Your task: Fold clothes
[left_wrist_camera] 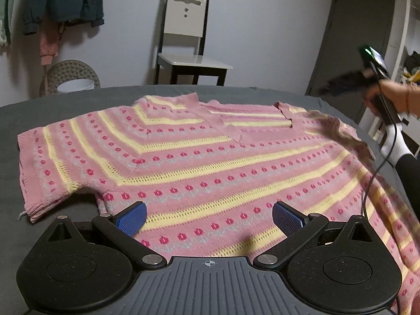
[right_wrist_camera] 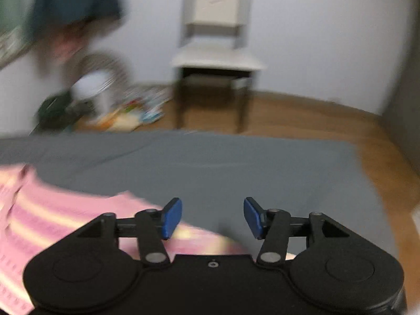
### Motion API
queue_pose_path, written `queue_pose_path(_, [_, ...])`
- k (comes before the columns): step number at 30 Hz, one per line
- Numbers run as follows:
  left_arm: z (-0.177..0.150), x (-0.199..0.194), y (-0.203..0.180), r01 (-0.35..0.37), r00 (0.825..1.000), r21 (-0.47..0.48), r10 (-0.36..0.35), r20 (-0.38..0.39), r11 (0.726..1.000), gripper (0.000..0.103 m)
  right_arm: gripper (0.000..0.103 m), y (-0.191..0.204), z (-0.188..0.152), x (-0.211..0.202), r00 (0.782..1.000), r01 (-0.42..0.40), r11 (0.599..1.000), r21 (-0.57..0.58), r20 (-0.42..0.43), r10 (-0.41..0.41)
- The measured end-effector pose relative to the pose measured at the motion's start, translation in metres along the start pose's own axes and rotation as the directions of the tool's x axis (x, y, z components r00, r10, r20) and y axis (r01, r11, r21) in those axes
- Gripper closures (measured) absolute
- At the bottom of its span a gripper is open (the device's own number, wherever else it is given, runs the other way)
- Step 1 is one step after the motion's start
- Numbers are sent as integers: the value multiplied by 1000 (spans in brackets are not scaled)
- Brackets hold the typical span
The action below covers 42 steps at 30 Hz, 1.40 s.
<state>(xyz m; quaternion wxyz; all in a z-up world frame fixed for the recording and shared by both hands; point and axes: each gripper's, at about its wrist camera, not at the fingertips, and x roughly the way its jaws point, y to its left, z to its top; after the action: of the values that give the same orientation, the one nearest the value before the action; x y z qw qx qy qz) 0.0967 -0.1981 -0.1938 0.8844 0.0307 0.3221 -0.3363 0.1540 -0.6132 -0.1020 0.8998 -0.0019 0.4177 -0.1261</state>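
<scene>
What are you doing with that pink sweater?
A person holds a gripper in each hand to fold it. The sweater lies spread flat on the grey sheet, not yet folded. The left gripper hovers open over its lower part. The right gripper is open too, near the sweater's edge, holding nothing.

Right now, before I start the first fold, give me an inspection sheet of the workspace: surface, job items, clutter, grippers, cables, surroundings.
Surface: grey sheet, smooth, bare beyond the garment.
Job's things: pink patterned sweater spread flat and unfolded; its sleeve on the right-gripper side is bunched.
Clutter: nothing seen on the sheet; blurred items on the floor by the wall.
Grippers: left gripper open, low over the sweater's hem, holding nothing; right gripper open, empty, raised past the sweater's edge.
Cables: black cable hangs from the right gripper over the sweater.
Surroundings: chair, hanging clothes, white bucket, grey door.
</scene>
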Motion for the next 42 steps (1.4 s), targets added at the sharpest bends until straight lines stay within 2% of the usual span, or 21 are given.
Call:
queue_pose_path(4, [0,-3,-2,5,1000,11,-5,3,1000,1,60,40,16,39,992,-38,971,-235,-126,8])
queue_pose_path(6, [1,-3,-2,4,1000,20,-4,8,1000,1,72,47,19,50,981,-101,959,-264,-187,52])
queue_pose_path(7, [1,-3,-1,2,1000,26,-2,10,1000,1,72,48,21,54,974,-134,956,-262,-214,78])
queue_pose_path(8, [1,-2,-1,-1,1000,29,0,11,1000,1,77,49,22,58,968,-161,953,-259,-231,101])
queue_pose_path(9, [1,-1,0,0,1000,29,0,8,1000,1,79,49,20,59,966,-173,952,-254,-231,114])
queue_pose_path(12, [1,3,2,7,1000,11,-7,-7,1000,1,98,46,19,58,966,-198,954,-227,-213,150])
queue_pose_path(17, [0,5,2,16,1000,0,-16,-10,1000,1,101,43,25,50,996,-80,977,-196,-59,69])
queue_pose_path(19, [0,5,2,18,1000,0,-18,-6,1000,1,101,44,27,52,999,-36,984,-172,-20,34])
queue_pose_path(21, [-1,6,2,14,1000,6,-14,-11,1000,1,100,54,22,68,998,-16,983,-181,-71,3])
queue_pose_path(23, [-2,7,3,11,1000,11,-10,-16,1000,1,97,57,23,69,997,8,986,-166,-69,-19])
queue_pose_path(25, [-2,8,3,10,1000,13,-9,-19,1000,1,85,47,27,54,999,-23,994,-111,-51,18])
queue_pose_path(27, [-1,6,3,13,1000,12,-13,-18,1000,1,64,24,24,28,1000,-24,998,-56,-13,24])
queue_pose_path(29, [0,4,4,21,1000,3,-21,-15,1000,1,58,-13,15,-4,1000,19,999,32,6,-20])
queue_pose_path(31, [3,2,5,30,999,-13,-30,-11,999,1,57,-46,-2,-31,999,44,988,148,-18,-42])
queue_pose_path(34, [6,-2,5,43,999,-34,-43,1,999,1,56,-87,-46,-58,988,126,954,271,-117,-97])
queue_pose_path(36, [7,-5,4,48,999,-41,-48,8,998,1,56,-105,-78,-69,975,160,927,340,-200,-95])
queue_pose_path(39, [6,-8,2,43,999,-33,-43,7,999,1,57,-121,-120,-76,960,151,856,494,-281,-7])
queue_pose_path(42, [3,-8,-2,29,1000,-9,-29,-8,1000,1,57,-125,-149,-75,948,88,784,614,-293,122])
